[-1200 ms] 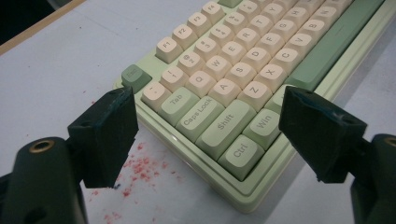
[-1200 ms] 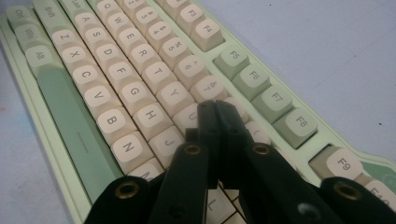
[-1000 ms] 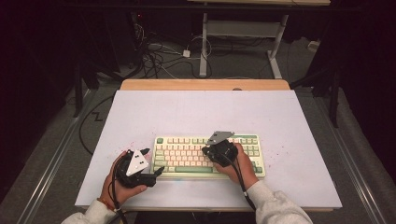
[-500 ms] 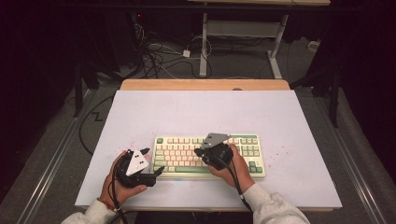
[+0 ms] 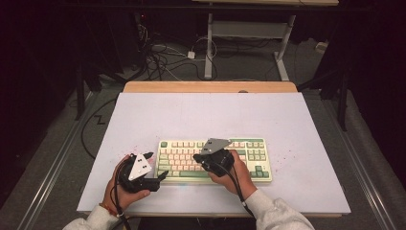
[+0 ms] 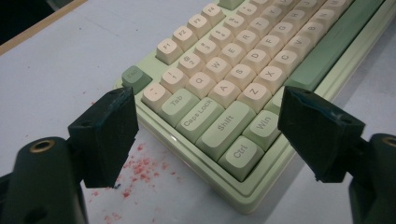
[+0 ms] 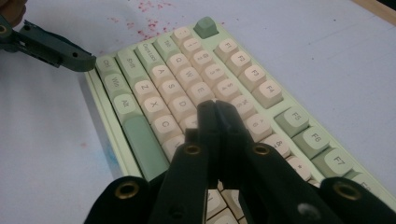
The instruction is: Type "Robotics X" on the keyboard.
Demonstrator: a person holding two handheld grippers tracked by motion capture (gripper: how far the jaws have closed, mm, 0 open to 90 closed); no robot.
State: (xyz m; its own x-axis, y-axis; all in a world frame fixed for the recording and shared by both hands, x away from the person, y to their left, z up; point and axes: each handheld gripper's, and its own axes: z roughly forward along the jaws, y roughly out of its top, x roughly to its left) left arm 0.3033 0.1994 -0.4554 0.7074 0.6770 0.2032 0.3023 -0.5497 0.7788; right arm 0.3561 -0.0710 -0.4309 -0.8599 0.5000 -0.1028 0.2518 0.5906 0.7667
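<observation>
High view, layout: you had the keyboard (image 5: 214,160) lying near the front edge of the white table (image 5: 206,115), its long axis running left to right across you.
Left gripper: your left gripper (image 5: 155,166) sat just off the keyboard's left end, jaws spread wide and empty, one on each side of the near-left corner without touching it.
Left gripper view: the Ctrl key (image 6: 240,154) and Shift key (image 6: 225,125) lay between your two jaws, with the Esc key (image 6: 136,77) beyond the left-hand one; red specks (image 6: 140,170) dotted the table beside that end of the keyboard.
Right gripper: your right gripper (image 5: 197,157) hung over the keyboard's letter rows, a little left of its middle, jaws pressed fully together with nothing between them.
Right gripper view: the closed tips (image 7: 215,106) pointed down at the keys just right of the E key (image 7: 200,91), close above them; you could not tell whether they touched a cap.
Key relation: the letter keys lay straight below your right tips, so that hand was far nearer to any key press than the left, which stood outside the keyboard's end.
Judged step: you looked set to poke a key with the closed right tips while the left braced the corner.
</observation>
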